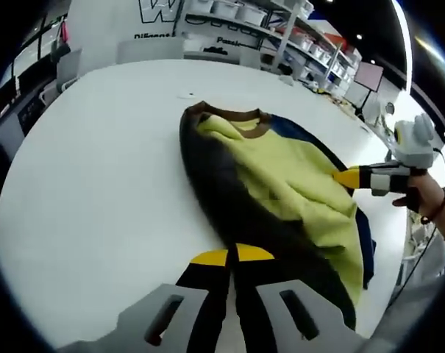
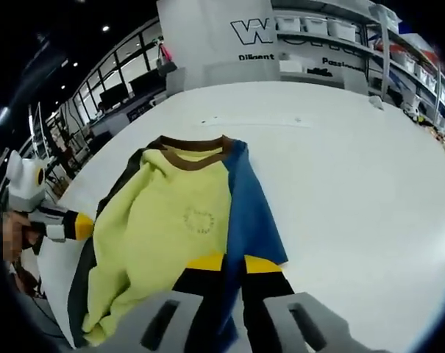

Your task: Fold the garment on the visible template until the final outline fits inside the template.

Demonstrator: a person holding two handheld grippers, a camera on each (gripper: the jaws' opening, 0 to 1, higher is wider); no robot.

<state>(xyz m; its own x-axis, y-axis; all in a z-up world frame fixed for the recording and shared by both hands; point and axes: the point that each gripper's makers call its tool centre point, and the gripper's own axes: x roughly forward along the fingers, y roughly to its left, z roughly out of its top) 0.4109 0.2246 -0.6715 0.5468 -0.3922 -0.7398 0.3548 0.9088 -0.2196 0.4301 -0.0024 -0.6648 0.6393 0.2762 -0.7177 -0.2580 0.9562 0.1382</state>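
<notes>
Two yellow-tipped jaws rose from the bottom of the left gripper view, and the left tool (image 1: 232, 256) had them drawn together on the dark edge of the garment (image 1: 281, 184) — the cloth ran straight between the tips. The garment lay on the white surface (image 1: 97, 169), stretching away from the tool toward its brown collar (image 1: 233, 116) at the far end. Its yellow-green panel faced up, a dark fold ran along the near-left side, and a blue strip showed along the far-right side. From the right, the right tool (image 1: 347, 179) came in with a hand (image 1: 428, 197) behind it; its yellow tip touched the yellow panel's edge. Shelves with white bins (image 1: 281, 29) stood beyond the surface.

In the right gripper view, the right tool (image 2: 223, 262) was likewise clamped on the garment (image 2: 178, 220), its tips together where the blue panel met the yellow one. The brown collar (image 2: 196, 147) lay at the far end, and a faint round print (image 2: 199, 220) marked the yellow front. The left tool (image 2: 84, 226) entered from the left at the garment's dark edge — whether its jaws were together could not be told from here. The white surface (image 2: 354, 169) spread wide to the right.
</notes>
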